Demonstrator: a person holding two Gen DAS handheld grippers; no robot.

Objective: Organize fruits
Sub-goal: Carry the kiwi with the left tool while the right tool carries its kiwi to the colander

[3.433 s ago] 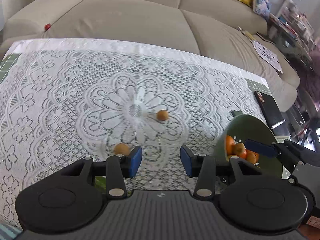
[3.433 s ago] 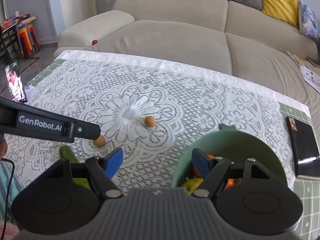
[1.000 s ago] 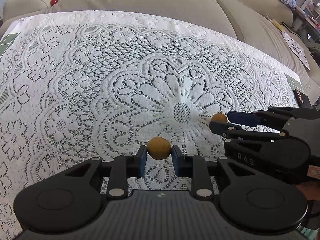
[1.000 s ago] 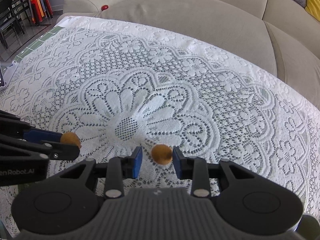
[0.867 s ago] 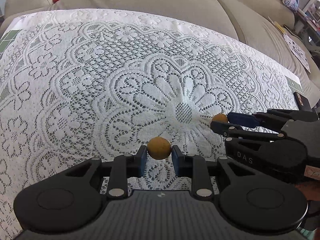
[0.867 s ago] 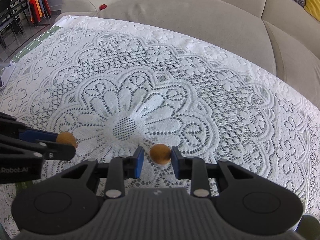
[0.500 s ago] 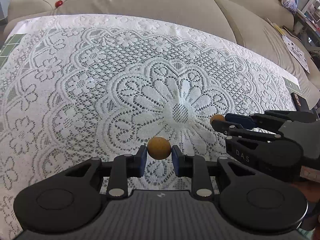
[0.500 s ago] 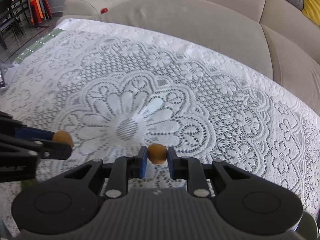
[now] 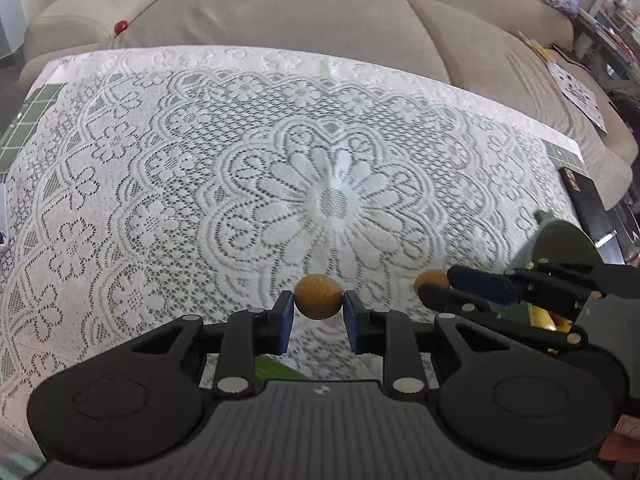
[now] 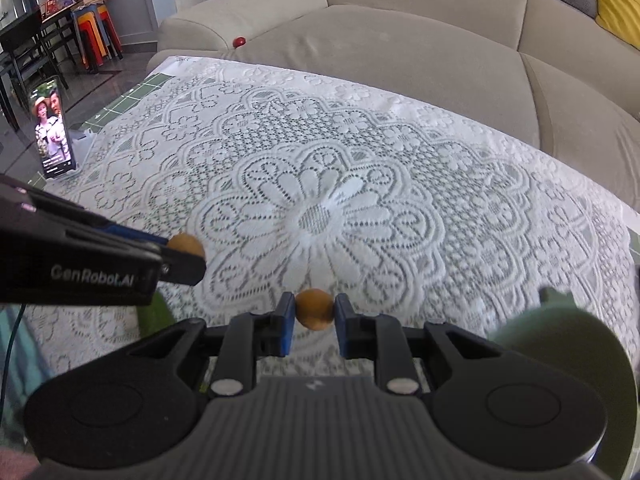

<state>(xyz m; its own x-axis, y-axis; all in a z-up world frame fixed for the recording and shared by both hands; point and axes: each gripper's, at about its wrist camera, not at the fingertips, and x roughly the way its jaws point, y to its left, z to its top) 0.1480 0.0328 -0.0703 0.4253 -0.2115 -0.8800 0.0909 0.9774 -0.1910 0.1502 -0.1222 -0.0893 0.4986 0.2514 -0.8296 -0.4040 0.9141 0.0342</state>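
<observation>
Two small round brown fruits, dull matte skin, longan-like. One (image 9: 319,296) clamped between the blue pads of the left gripper (image 9: 319,314), raised off the lace tablecloth (image 9: 200,184). The other (image 10: 315,309) pinched by the right gripper (image 10: 315,320), whose jaws have just closed onto it; also clear of the cloth. Each gripper shows in the other's view, fruit at its tips. Green bowl (image 9: 560,236) near the cloth's right edge, beside the right gripper; something yellow shows in it, the rest hidden. Green fruit (image 10: 154,314) partly visible under the left gripper. Beige sofa (image 9: 320,12) behind the table.
</observation>
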